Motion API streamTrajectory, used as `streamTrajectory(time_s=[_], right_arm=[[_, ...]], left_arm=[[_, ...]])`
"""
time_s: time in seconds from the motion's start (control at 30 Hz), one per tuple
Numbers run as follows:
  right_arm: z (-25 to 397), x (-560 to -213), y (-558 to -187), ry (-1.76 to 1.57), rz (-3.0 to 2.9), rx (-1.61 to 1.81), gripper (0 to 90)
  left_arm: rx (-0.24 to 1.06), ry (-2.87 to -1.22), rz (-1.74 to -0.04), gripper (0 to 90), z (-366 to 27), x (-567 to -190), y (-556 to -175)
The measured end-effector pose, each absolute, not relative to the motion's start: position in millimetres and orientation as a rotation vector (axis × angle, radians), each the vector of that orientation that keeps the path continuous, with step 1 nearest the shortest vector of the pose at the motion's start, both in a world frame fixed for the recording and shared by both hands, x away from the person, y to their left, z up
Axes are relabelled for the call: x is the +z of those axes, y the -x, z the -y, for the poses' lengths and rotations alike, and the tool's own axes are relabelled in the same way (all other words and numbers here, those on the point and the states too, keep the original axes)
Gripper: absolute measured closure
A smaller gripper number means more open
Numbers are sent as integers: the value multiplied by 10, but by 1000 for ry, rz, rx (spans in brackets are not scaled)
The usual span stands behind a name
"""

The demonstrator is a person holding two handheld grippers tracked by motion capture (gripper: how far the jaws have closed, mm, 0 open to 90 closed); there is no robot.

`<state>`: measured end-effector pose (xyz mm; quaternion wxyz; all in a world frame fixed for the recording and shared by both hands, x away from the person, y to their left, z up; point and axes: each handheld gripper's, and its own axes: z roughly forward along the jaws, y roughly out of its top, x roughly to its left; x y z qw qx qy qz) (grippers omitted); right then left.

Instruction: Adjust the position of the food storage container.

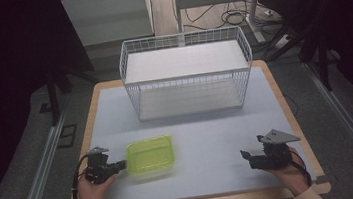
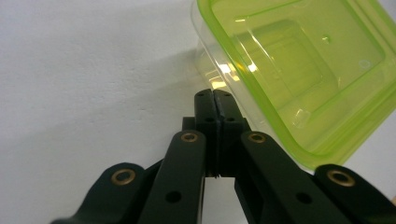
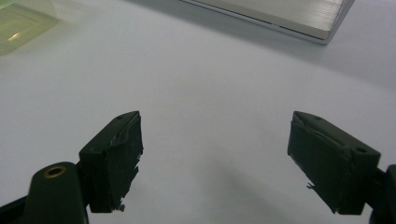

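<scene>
My left gripper (image 2: pixel 215 100), jaws closed, touches the translucent lime-green plastic container (image 2: pixel 299 70) near the counter's (image 1: pixel 207 126) front-left corner; my right gripper (image 3: pixel 215 158) gapes empty.

1. Container (image 2: pixel 299 70): translucent lime-green plastic, glossy, smooth, with bright highlights.
2. Basket (image 1: pixel 186 73): white-coated wire mesh, fine grid.
3. Worktop (image 1: pixel 209 141): matt pale grey sheet, smooth; light wood edging.
4. Left gripper (image 2: pixel 214 100): black plastic, semi-matt; brass-coloured rivets.
5. Right gripper (image 3: pixel 215 158): jaws faced in matt black padding, edges rough and frayed.
</scene>
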<state>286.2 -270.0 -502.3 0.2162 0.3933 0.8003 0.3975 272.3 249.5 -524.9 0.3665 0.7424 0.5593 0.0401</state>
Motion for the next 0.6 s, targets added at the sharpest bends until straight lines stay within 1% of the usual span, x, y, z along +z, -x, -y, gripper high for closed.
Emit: streamTrajectory(time_s=[0.37, 0.6], right_arm=[[2698, -5026, -2862, -1089, -2220, 1098, 183], [2695, -5022, -2859, -1087, -2220, 1099, 183]], left_arm=[[86, -1945, -1405, 900, -2277, -5258, -2853], [73, -1976, -1370, 900, -2065, -5238, -2955]])
